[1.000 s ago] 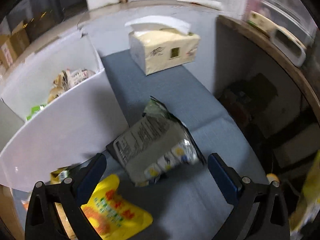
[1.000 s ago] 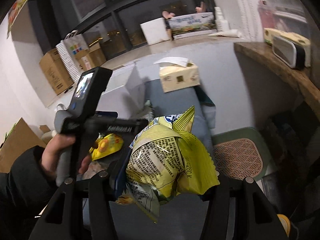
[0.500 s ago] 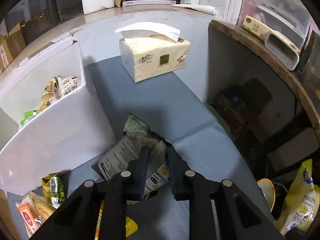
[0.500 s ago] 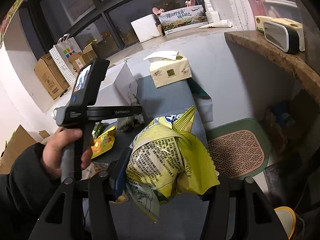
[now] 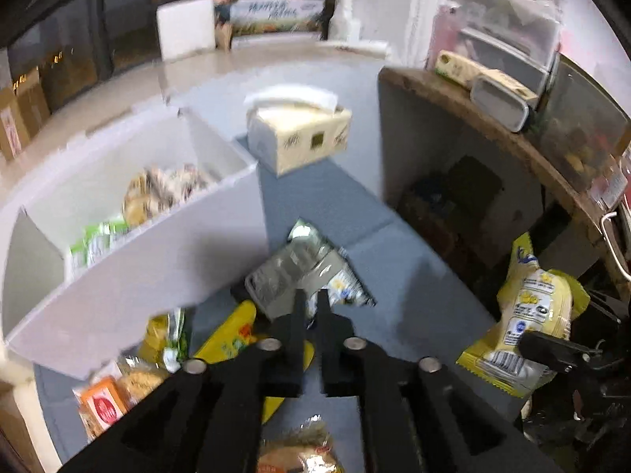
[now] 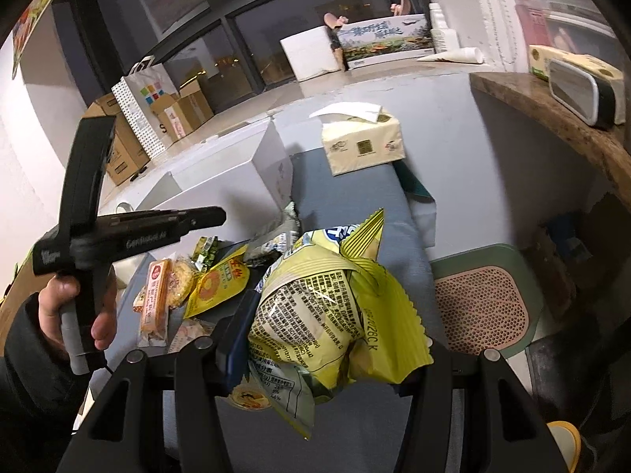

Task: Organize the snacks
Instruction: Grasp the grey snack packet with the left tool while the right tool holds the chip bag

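My left gripper (image 5: 310,307) is shut on the edge of a grey-green snack bag (image 5: 303,272) and holds it above the grey-blue surface (image 5: 414,287), beside the white storage box (image 5: 165,260). The box holds several snack packets (image 5: 165,189). My right gripper (image 6: 327,339) is shut on a big yellow chip bag (image 6: 335,307), which also shows at the right of the left wrist view (image 5: 528,315). The left gripper shows in the right wrist view (image 6: 205,218), hand-held, with the grey-green bag (image 6: 276,238) hanging from it.
Loose snacks lie on the surface: a yellow pouch (image 6: 217,283), an orange bar (image 6: 154,295), a small green packet (image 6: 207,250). A tissue box (image 5: 299,138) stands at the far end. A wooden shelf (image 5: 493,134) runs along the right. A green mat (image 6: 485,303) lies on the floor.
My left gripper went from open around the grey-green bag to shut on it, then lifted it up and back. The right gripper kept holding the yellow chip bag.
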Motion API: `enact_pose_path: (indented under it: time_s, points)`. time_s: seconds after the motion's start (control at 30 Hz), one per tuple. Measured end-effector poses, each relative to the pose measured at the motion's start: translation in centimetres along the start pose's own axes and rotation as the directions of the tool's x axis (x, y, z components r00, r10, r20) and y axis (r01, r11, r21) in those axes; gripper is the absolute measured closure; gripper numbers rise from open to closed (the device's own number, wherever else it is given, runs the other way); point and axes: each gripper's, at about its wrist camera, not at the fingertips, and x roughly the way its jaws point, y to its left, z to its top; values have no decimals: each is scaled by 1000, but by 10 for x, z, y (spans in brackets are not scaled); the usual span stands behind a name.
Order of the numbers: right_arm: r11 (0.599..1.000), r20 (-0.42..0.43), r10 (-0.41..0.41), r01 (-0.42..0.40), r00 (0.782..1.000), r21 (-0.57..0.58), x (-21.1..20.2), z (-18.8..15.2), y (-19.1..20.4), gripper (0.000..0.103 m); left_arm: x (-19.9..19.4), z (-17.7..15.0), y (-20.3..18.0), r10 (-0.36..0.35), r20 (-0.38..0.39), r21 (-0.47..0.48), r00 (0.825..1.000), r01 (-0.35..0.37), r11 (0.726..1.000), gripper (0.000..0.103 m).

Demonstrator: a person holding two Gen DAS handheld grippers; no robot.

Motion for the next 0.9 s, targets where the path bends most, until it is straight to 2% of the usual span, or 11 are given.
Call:
enact_pose_path:
  time_s: [0.07,0.1,0.13,0.27,0.43,0.63,0.7,0.8,0.9]
  points:
    - [1000,-4,4,-4,1000,-7,3,0,5,44,8,0,5,-49,-27,-40,998,47,998,18]
    - [1000,-4,6,-6,1000,-11,3,1,7,44,11,1,7,-53,-18,-60,998,52,997,3]
    - [1000,-4,6,-6,1000,-17,4,0,9,44,14,2,6,-57,-5,-70,998,57,996,0]
    - [1000,-8,-8,8,1000,-22,3,0,8,44,40,11,-2,-43,-52,-102,998,37,994,0]
    - [1000,-8,-30,30,1000,5,-4,-5,-6,44,75,23,-18,56,-110,-88,992,-66,994,0]
    - [998,-13,-40,41,999,44,-8,-12,-22,44,113,24,-14,177,-201,-109,963,-202,973,0]
    - [998,-16,-40,41,999,50,-6,-13,-24,44,115,22,-16,215,-182,-82,960,-232,969,6]
    - [998,-23,-32,33,999,54,-3,-14,-23,44,107,20,-20,248,-179,-62,952,-262,963,26]
    - [998,-25,-27,28,999,47,-1,-15,-20,44,86,19,-16,191,-147,-110,971,-208,972,33]
